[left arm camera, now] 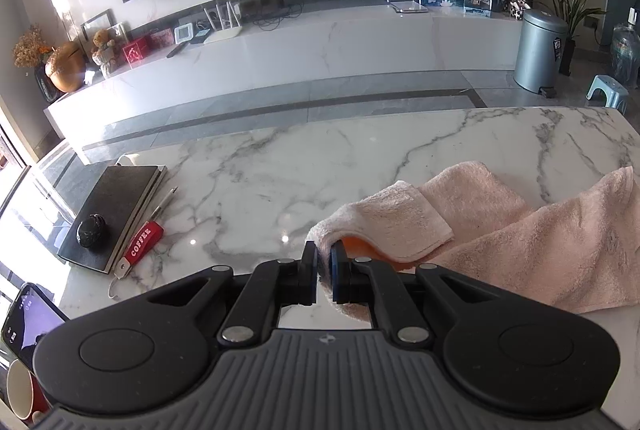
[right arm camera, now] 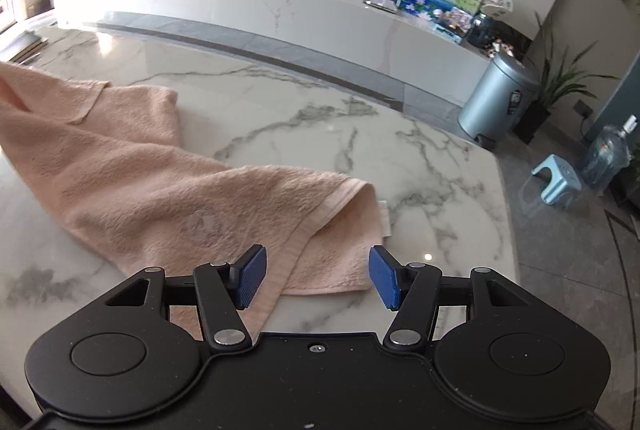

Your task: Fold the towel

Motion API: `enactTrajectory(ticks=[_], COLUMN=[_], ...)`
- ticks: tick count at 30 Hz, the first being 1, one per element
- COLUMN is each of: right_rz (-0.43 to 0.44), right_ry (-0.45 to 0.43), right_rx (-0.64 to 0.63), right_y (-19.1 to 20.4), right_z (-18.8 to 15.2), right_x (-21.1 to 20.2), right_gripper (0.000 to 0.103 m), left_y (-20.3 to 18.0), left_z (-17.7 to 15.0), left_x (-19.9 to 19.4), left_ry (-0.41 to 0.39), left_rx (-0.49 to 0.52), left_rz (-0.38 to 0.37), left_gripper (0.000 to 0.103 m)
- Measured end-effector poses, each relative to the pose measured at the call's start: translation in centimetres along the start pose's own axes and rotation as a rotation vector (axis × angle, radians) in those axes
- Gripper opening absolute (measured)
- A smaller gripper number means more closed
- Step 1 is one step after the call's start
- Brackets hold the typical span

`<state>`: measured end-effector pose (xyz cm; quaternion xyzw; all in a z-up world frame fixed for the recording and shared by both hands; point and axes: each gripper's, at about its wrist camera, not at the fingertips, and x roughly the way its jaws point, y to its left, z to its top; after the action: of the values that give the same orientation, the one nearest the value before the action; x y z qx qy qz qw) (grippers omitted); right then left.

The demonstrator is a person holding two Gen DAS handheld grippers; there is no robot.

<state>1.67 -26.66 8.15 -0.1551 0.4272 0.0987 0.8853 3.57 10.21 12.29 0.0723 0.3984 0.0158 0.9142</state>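
Marble tabletop (left arm camera: pixel 260 170) in a bright living room, with the pink towel (right arm camera: pixel 140 170) sprawled half-folded across it. Left gripper (left arm camera: pixel 324 270) clamped tight on a bunched towel edge — probably to anchor that end or carry it over. Right gripper (right arm camera: pixel 316 276) spread wide, pads clear of cloth, near corner lying between them — likely poised to pinch the corner.

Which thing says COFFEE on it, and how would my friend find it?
Look at the marble table, on its left side near the black notebook. Just beside the notebook's near edge, below a pen, lies the red tag. It is the only red thing there, with white letters.
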Motion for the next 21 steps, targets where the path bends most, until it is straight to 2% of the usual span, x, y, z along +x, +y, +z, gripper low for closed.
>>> enactTrajectory(ticks=[7, 15, 20, 21], right_rz=[0.056, 0.032, -0.002, -0.001], right_ry=[0.019, 0.048, 0.063, 0.067], right_rx=[-0.164, -0.337, -0.412, -0.416], right_y=[6.5, 9.6, 10.2, 10.2], right_z=[-3.7, -4.9, -4.9, -4.9], right_x=[0.5, 2.2, 3.6, 3.8], right_gripper=[0.055, 0.05, 0.032, 0.031], left_y=[0.4, 0.4, 0.7, 0.7], left_z=[-0.1, -0.3, -0.2, -0.2], left_x=[0.0, 0.3, 0.5, 0.5], left_ry=[0.0, 0.007, 0.011, 0.013], left_rx=[-0.007, -0.001, -0.008, -0.009], left_rz=[0.0, -0.004, -0.005, -0.005], left_gripper=[0.005, 0.005, 0.005, 0.005])
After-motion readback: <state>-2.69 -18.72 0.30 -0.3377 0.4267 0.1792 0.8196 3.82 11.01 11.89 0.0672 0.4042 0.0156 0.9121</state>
